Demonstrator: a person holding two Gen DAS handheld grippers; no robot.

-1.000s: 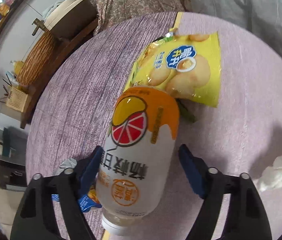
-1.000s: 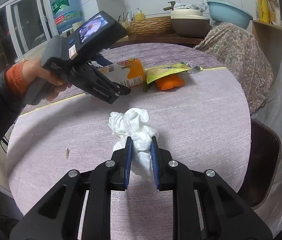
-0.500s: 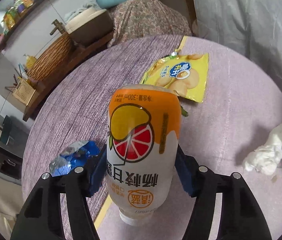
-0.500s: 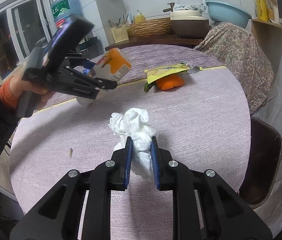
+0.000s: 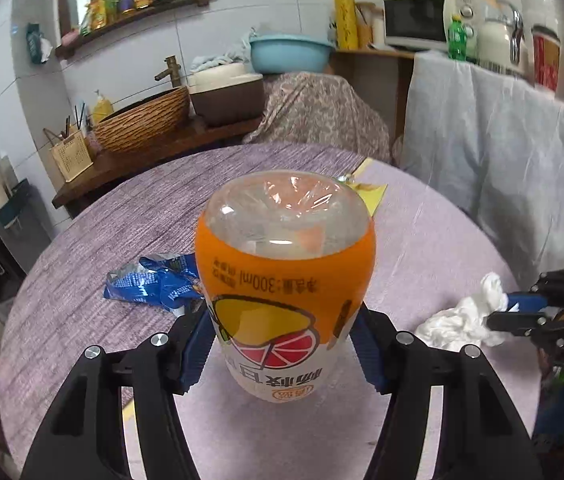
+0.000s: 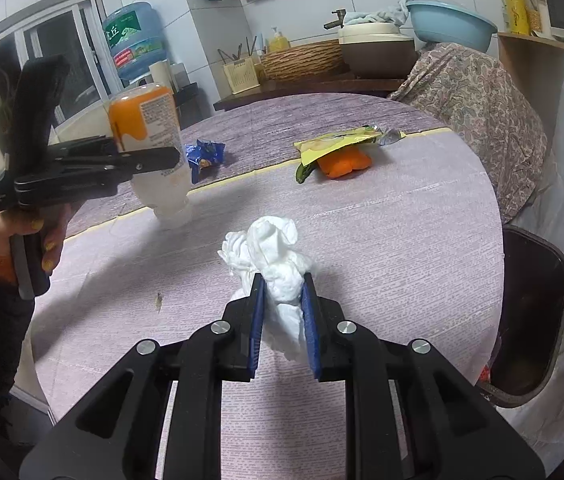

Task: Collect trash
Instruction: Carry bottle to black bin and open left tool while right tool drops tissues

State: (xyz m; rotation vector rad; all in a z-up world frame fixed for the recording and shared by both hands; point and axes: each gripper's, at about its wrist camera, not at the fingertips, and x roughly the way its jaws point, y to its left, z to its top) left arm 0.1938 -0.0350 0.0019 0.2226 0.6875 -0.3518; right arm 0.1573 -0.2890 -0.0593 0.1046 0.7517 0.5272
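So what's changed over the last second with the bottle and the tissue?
The left claw closed on the orange drink bottle, lifted it off the table and tipped it cap-down, so the left wrist view now sees its clear base. The right claw stayed clamped on the crumpled tissue without moving. The blue wrapper and yellow snack bag lie where they were.

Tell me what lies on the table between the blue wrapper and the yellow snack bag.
Nothing: in the right wrist view only bare tablecloth separates blue wrapper and yellow snack bag.
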